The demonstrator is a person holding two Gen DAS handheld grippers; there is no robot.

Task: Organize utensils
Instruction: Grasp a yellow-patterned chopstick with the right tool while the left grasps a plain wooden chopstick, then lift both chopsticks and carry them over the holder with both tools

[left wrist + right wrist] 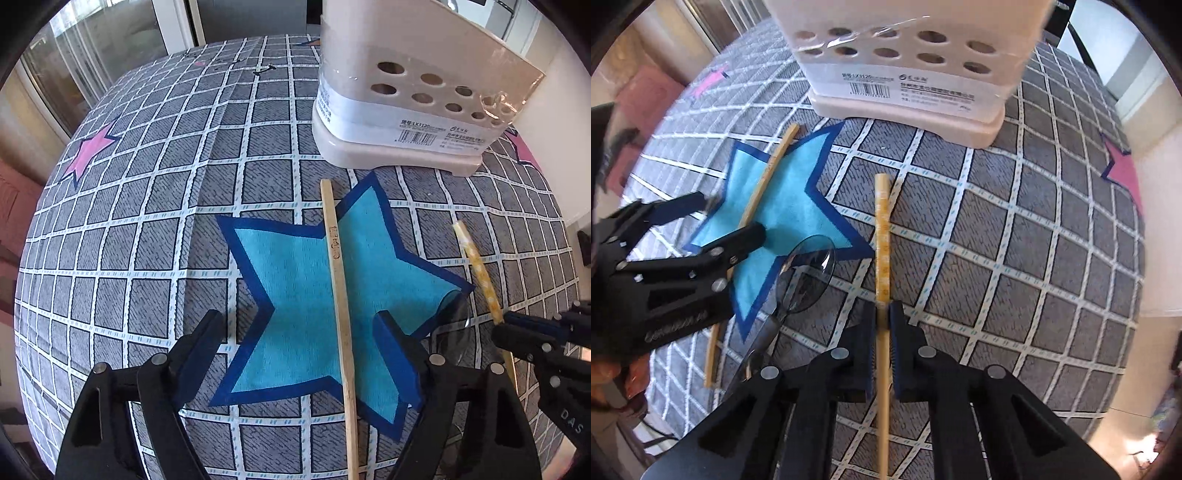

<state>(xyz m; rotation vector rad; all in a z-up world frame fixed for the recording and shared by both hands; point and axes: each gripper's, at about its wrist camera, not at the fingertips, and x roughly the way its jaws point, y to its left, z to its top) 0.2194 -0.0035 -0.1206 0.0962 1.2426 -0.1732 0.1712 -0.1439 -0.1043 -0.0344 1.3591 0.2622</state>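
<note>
A plain wooden chopstick lies across the blue star on the tablecloth. My left gripper hangs open over it, one finger on each side, not touching. Further right a chopstick with a yellow patterned top lies pointing at the holder, and my right gripper is shut on its lower shaft. A clear plastic spoon lies between the two chopsticks. The left gripper shows at the left of the right wrist view, and the right gripper at the right edge of the left wrist view.
A cream utensil holder with round holes and a barcode label stands at the far side, also seen as the holder. The table carries a grey grid cloth with pink stars. A hand holds the left gripper.
</note>
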